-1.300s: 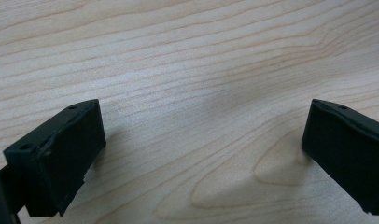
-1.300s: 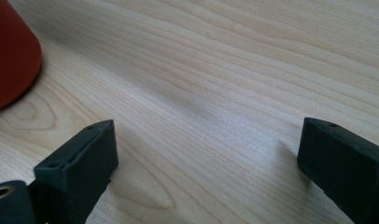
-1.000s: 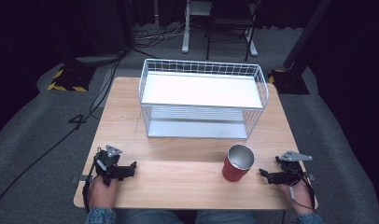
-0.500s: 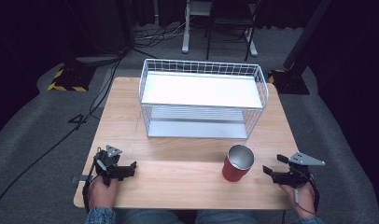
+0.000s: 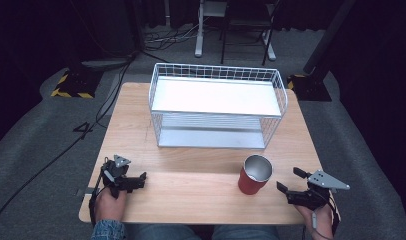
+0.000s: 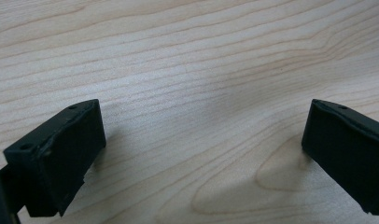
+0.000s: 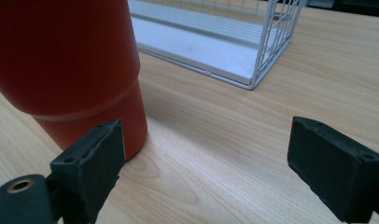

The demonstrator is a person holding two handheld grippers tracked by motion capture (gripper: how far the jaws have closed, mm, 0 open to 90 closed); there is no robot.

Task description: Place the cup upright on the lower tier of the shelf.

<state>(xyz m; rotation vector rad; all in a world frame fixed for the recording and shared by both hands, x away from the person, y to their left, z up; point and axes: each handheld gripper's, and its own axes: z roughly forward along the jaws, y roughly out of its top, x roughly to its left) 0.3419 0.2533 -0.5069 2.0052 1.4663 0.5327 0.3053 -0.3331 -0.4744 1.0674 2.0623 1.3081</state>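
The red cup (image 5: 254, 174) stands upright on the wooden counter (image 5: 201, 192), just in front of the white wire basket (image 5: 218, 105), and the right tongs (image 5: 290, 186) have edged closer to it than a second ago, jaws spread wide and empty with the cup just beside one jaw. The left tongs (image 5: 139, 178) have stayed at the near left corner, wide open over bare wood. Beyond the counter lie grey carpet (image 5: 36, 150), cables and dark stands.

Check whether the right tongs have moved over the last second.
Yes. In the high view the right tongs have drifted slightly right and toward the table's near edge, away from the red cup, which sits where it was. They stand open.
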